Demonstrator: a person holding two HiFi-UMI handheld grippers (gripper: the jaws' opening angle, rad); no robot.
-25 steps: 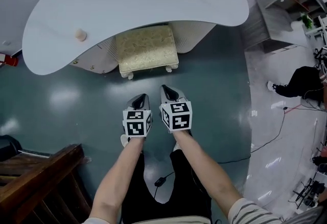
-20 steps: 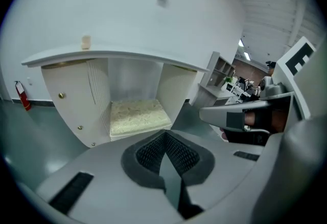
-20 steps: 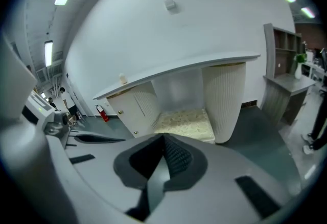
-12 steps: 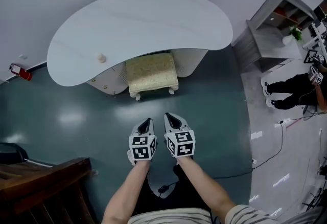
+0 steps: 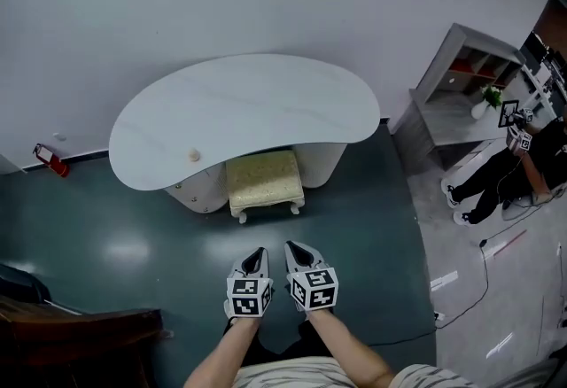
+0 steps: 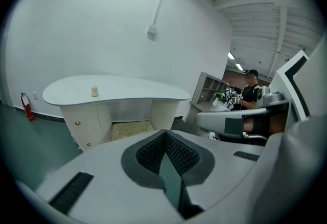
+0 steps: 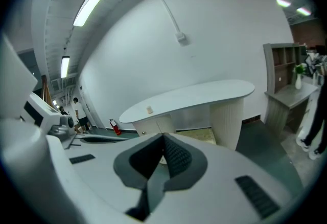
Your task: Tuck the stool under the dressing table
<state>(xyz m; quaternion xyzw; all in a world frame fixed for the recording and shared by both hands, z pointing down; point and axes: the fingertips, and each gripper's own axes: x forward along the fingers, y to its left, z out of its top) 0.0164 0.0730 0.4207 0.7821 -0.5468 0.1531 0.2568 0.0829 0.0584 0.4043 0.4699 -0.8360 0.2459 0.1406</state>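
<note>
Left gripper [image 5: 256, 255] and right gripper [image 5: 297, 249] are both closed on nothing, side by side well clear of stool [image 5: 264, 182], apparently because it sits mostly under table [image 5: 248, 112].

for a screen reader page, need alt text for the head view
Seen from above, a cream cushioned stool sits partly under a white kidney-shaped dressing table against a white wall. Nearer the camera, the left gripper and right gripper are held side by side over the dark green floor, both shut and empty, well short of the stool.
</note>
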